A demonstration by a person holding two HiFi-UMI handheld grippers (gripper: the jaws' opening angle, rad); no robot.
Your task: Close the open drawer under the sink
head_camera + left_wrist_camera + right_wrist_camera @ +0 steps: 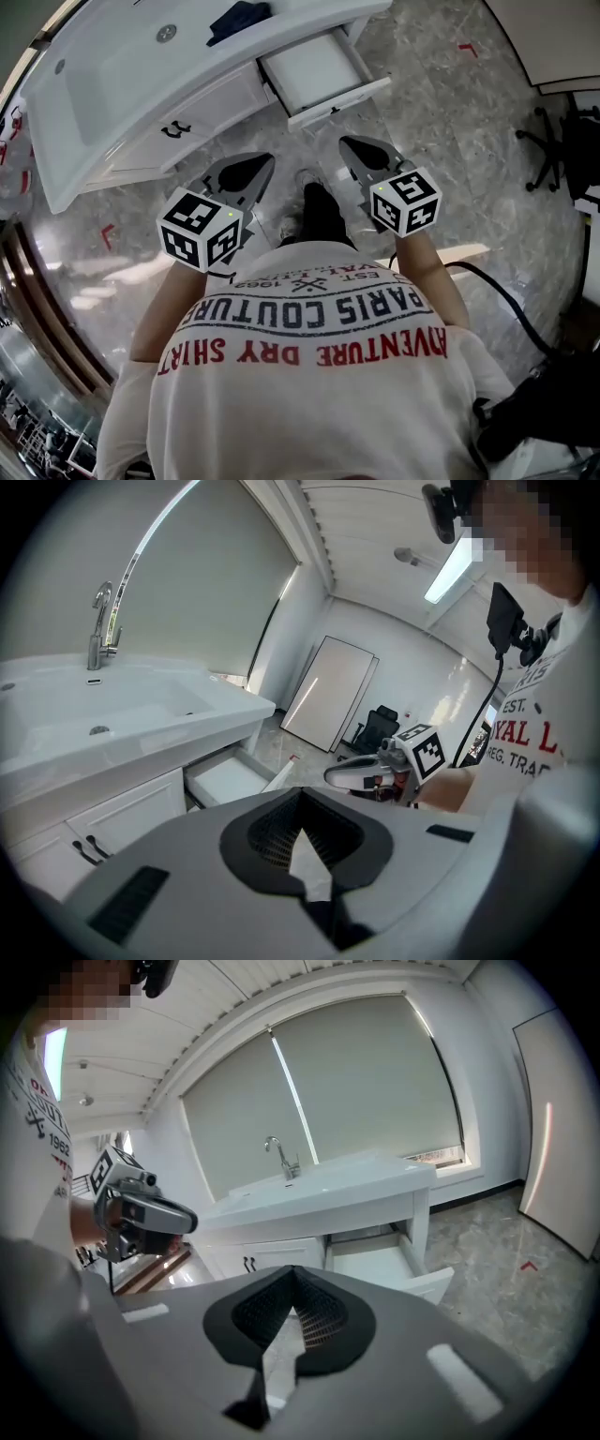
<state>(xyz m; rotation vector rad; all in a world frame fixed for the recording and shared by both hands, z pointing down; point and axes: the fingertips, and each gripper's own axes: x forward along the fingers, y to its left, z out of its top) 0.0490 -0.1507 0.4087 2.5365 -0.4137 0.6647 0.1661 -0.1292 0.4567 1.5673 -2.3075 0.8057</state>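
Left gripper view shows the tips of the left gripper (300, 795) brought together, with nothing caught between the dark ribbed pads (270, 829) behind them; only pale floor is seen through the hollow. The same is seen in the right gripper view, where the right gripper (292, 1271) is closed at its tips and nothing is held. Both are carried in front of the person's white printed shirt (309, 375), side by side and apart from each other, with the left marker cube (200, 228) and the right marker cube (405, 200) set at their rear ends. Both are pointed toward the white vanity. The drawer (319, 73) is seen pulled out of the cabinet under the right end of the sink (112, 70), its white interior exposed and its front panel turned toward the grippers. The right gripper is held nearer to it, its tips short of the front panel and not touching it. The left gripper is aimed at the closed cabinet doors (178, 127), which are fitted with dark handles. A chrome faucet (99, 625) is mounted at the back of the sink, and a dark cloth (239, 19) is laid on the counter near the drawer end. Small red corner marks (466, 47) are seen on the grey marbled floor (441, 122), and a black office chair (553, 141) is set well apart at the right.
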